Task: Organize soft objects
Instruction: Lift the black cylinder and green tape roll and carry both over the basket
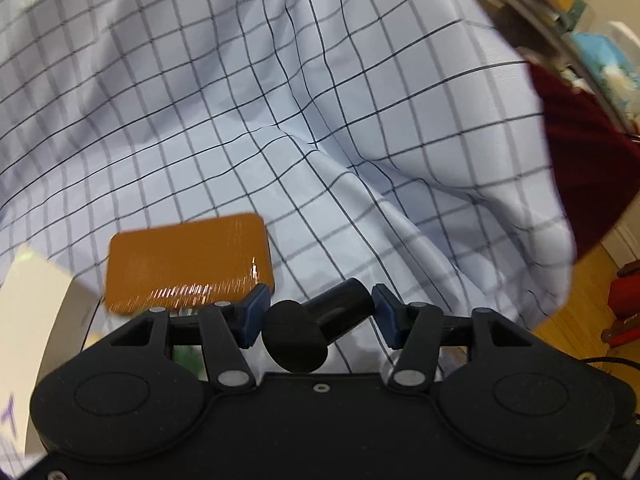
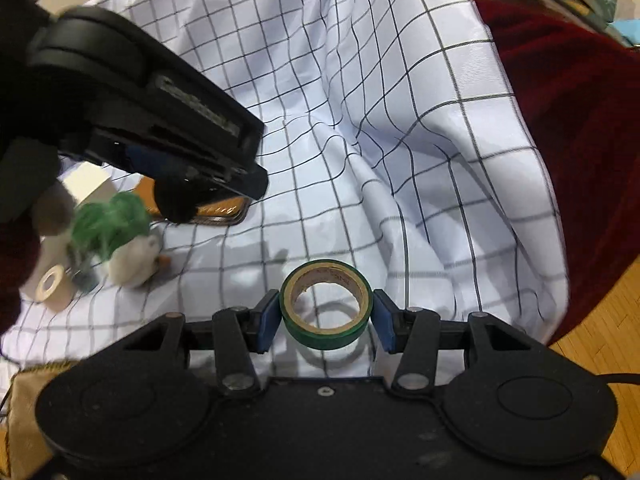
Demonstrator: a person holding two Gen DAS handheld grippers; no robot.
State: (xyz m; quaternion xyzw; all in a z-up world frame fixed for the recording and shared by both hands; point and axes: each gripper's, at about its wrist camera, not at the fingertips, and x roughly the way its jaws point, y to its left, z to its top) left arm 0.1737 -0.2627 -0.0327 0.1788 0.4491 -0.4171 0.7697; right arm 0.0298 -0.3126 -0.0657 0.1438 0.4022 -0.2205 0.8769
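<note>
My left gripper point(image 1: 316, 316) is shut on a black cylinder with a rounded cap point(image 1: 320, 320), held above the checked white cloth point(image 1: 280, 120). It also shows in the right wrist view point(image 2: 176, 192) at upper left, with the black object hanging below it. My right gripper point(image 2: 326, 312) is shut on a green tape roll point(image 2: 326, 308), held just over the checked cloth point(image 2: 360, 140). A green and white plush toy point(image 2: 120, 240) lies on the cloth at left, below the left gripper.
An orange flat case point(image 1: 188, 260) lies on the cloth ahead of the left gripper. A white box point(image 1: 36, 320) sits at far left. A white tape roll point(image 2: 50, 284) lies beside the plush. A dark red blanket point(image 2: 580, 140) borders the cloth on the right, above wooden floor point(image 2: 624, 320).
</note>
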